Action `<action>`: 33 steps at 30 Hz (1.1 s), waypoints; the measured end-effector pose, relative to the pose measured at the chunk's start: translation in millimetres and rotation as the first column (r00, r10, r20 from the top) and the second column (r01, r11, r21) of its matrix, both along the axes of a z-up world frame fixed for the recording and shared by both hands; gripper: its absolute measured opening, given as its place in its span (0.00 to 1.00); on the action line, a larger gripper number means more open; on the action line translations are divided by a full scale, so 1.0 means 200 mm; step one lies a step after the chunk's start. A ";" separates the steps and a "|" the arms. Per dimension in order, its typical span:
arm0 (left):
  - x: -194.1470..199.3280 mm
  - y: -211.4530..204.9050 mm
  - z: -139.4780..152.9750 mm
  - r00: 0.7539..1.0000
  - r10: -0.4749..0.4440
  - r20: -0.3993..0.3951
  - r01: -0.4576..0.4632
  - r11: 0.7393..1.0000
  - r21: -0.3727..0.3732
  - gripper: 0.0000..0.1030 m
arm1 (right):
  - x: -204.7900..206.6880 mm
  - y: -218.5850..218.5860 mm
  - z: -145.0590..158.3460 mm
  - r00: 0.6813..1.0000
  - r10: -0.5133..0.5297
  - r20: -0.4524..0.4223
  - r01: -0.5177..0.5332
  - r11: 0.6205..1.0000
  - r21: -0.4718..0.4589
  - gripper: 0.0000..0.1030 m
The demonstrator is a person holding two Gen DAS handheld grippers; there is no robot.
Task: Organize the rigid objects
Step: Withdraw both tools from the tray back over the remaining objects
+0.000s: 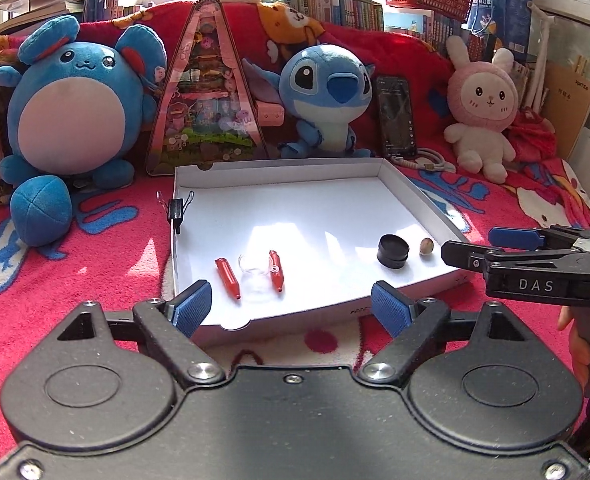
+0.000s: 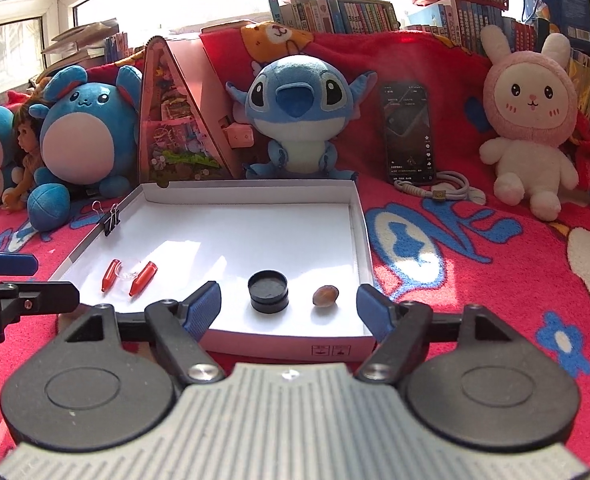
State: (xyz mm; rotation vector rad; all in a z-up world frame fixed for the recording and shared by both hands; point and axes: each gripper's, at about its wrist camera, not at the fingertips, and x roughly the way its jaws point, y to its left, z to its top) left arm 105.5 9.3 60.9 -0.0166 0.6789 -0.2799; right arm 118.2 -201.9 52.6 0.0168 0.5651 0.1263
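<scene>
A shallow white box (image 1: 279, 172) (image 2: 247, 194) lies on the red blanket. Near its front edge lie two red pointed caps (image 1: 227, 278) (image 2: 110, 275) with a small clear ring (image 1: 255, 276) (image 2: 129, 274) between them. Further right stand a black round tin (image 1: 393, 251) (image 2: 268, 291) and a brown nut-like piece (image 1: 426, 247) (image 2: 326, 295). My left gripper (image 1: 291, 306) (image 2: 35, 280) hovers open at the box's front left, holding nothing. My right gripper (image 2: 288, 308) (image 1: 479, 245) is open at the front right, its fingers wide of the tin and the nut, touching neither.
A black binder clip (image 1: 177, 210) (image 2: 111, 220) grips the box's left wall. Behind the box stand a round blue plush (image 1: 75, 120), a triangular picture box (image 1: 207, 96), a blue Stitch plush (image 2: 295, 120), a phone (image 2: 409, 132) with a cable, and a pink rabbit plush (image 2: 529, 120). Books line the back.
</scene>
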 end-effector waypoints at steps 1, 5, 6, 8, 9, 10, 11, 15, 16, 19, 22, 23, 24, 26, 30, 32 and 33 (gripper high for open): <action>-0.01 0.00 0.00 1.000 -0.003 0.000 0.003 1.000 -0.002 0.84 | -0.01 0.01 0.00 1.000 0.008 0.003 -0.008 1.000 -0.002 0.83; -0.07 -0.01 -0.01 1.000 -0.022 -0.005 0.022 1.000 -0.013 0.84 | -0.06 0.03 -0.01 1.000 0.027 0.012 -0.027 1.000 -0.010 0.84; -0.09 -0.01 -0.02 1.000 -0.026 -0.004 0.026 1.000 -0.013 0.84 | -0.07 0.03 -0.02 0.999 0.034 0.013 -0.034 0.999 -0.011 0.85; -0.11 -0.01 -0.02 1.000 -0.029 -0.001 0.029 1.000 -0.009 0.84 | -0.10 0.04 -0.02 0.999 0.044 0.017 -0.044 0.999 -0.015 0.85; -0.13 -0.02 -0.03 0.999 -0.033 0.001 0.033 0.999 -0.008 0.84 | -0.11 0.04 -0.03 0.999 0.047 0.018 -0.046 0.999 -0.017 0.85; -0.14 -0.02 -0.03 0.999 -0.034 0.002 0.034 0.999 -0.009 0.84 | -0.12 0.05 -0.03 0.999 0.050 0.020 -0.050 0.999 -0.020 0.85; -0.15 -0.02 -0.03 0.999 -0.038 0.000 0.038 0.999 -0.011 0.84 | -0.13 0.05 -0.03 0.998 0.054 0.021 -0.054 0.998 -0.023 0.86; -0.19 -0.02 -0.04 0.999 -0.048 -0.006 0.048 0.999 -0.020 0.84 | -0.18 0.06 -0.05 0.998 0.066 0.025 -0.065 0.997 -0.033 0.86; -0.20 -0.02 -0.05 0.999 -0.049 -0.005 0.049 0.999 -0.018 0.84 | -0.19 0.07 -0.05 0.997 0.068 0.026 -0.067 0.997 -0.034 0.86; -0.23 -0.02 -0.06 0.999 -0.053 -0.002 0.053 0.999 -0.012 0.84 | -0.22 0.07 -0.06 0.997 0.075 0.033 -0.074 0.996 -0.044 0.86; -0.25 -0.02 -0.07 0.998 -0.056 -0.010 0.056 0.998 -0.015 0.84 | -0.25 0.08 -0.07 0.996 0.082 0.039 -0.079 0.995 -0.059 0.87; -0.26 -0.02 -0.08 0.998 -0.057 -0.015 0.057 0.998 -0.018 0.84 | -0.26 0.09 -0.07 0.996 0.084 0.040 -0.081 0.995 -0.062 0.87; -0.26 -0.01 -0.08 0.998 -0.057 -0.020 0.057 0.998 -0.020 0.84 | -0.27 0.09 -0.08 0.996 0.086 0.039 -0.084 0.994 -0.065 0.87; -0.28 -0.01 -0.10 0.998 -0.055 -0.027 0.054 0.998 -0.024 0.84 | -0.28 0.10 -0.09 0.995 0.093 0.037 -0.090 0.993 -0.071 0.87; -0.30 0.01 -0.11 0.998 -0.050 -0.039 0.048 0.998 -0.035 0.84 | -0.32 0.11 -0.11 0.994 0.101 0.036 -0.097 0.992 -0.083 0.87; -0.32 0.02 -0.11 0.998 -0.048 -0.041 0.047 0.998 -0.034 0.84 | -0.33 0.11 -0.11 0.994 0.104 0.037 -0.101 0.991 -0.088 0.87; -0.33 0.02 -0.12 0.998 -0.047 -0.040 0.046 0.998 -0.030 0.84 | -0.35 0.11 -0.12 0.994 0.106 0.036 -0.102 0.991 -0.089 0.87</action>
